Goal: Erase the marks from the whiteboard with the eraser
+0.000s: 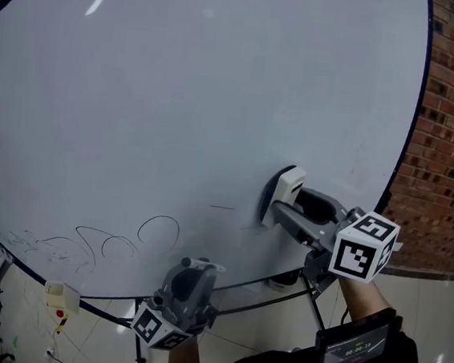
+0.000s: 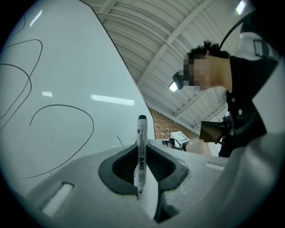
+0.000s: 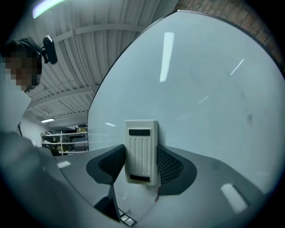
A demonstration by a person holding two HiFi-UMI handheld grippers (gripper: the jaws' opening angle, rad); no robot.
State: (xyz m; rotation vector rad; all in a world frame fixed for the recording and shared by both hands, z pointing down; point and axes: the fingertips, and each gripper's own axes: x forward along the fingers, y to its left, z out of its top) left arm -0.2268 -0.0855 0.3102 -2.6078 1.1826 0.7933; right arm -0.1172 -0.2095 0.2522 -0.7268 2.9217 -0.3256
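Closest to the head camera, a small display [image 1: 357, 343] is riding on the person's right forearm. Just beyond it the right gripper [image 1: 287, 203] is clamping the white eraser [image 1: 285, 192] by its two long sides, its jaws drawn in only as far as the eraser's width. The eraser's far face appears to be lying against the whiteboard [image 1: 182, 75], right of centre and low down. The left gripper [image 1: 195, 265] is hanging just below the board's lower edge, its jaws nipped almost together on a thin marker [image 2: 141, 149] that is standing upright between them; whether the marker is capped cannot be told. The work is lying down and to the left of the eraser: first a short dash [image 1: 222, 208], then the drawn loops [image 1: 157, 230], then fainter scribbles [image 1: 51, 245] near the lower-left edge. To wipe well, the right hand should be holding the eraser's face flat on the board rather than tipping onto a corner. It should be sweeping in overlapping passes from the dash out toward the scribbles, gripping firmly enough that the eraser is not twisting between the jaws. Pressure probably wants to be steady rather than hard, since the board is resting on a light stand [image 1: 311, 302]. The marker's end should be staying well off the surface.
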